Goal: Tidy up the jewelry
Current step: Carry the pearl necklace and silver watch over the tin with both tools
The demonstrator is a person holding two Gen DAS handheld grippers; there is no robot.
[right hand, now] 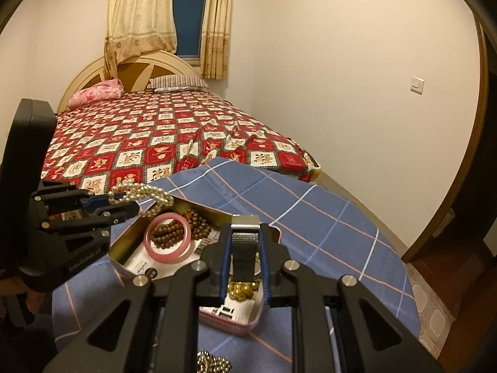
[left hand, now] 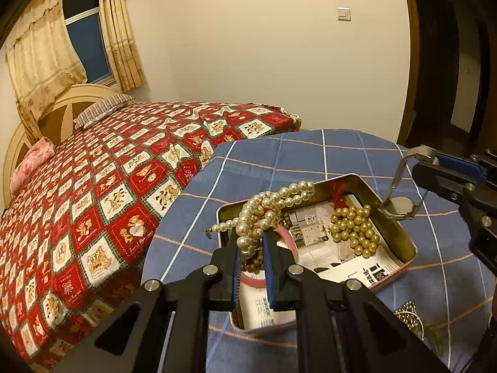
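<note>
A pink-rimmed metal tin (left hand: 403, 233) (right hand: 124, 245) stands open on the blue checked cloth. My left gripper (left hand: 253, 242) is shut on a cream pearl necklace (left hand: 267, 208) (right hand: 146, 194) and holds it over the tin's left end. My right gripper (right hand: 245, 239) is shut on a silver mesh-band watch (right hand: 245, 250), whose round face (left hand: 402, 207) hangs over the tin's right rim. Inside the tin lie gold beads (left hand: 354, 227) (right hand: 242, 290), a pink bangle (right hand: 167, 237) (left hand: 287, 236) around brown wooden beads (right hand: 174, 231), and a red tassel (left hand: 338, 191) on printed paper.
The table with the blue cloth (left hand: 310, 155) (right hand: 310, 217) stands beside a bed with a red patterned quilt (left hand: 108, 180) (right hand: 155, 136). More beaded jewelry (left hand: 410, 314) (right hand: 211, 365) lies on the cloth near me. A doorway is at the right.
</note>
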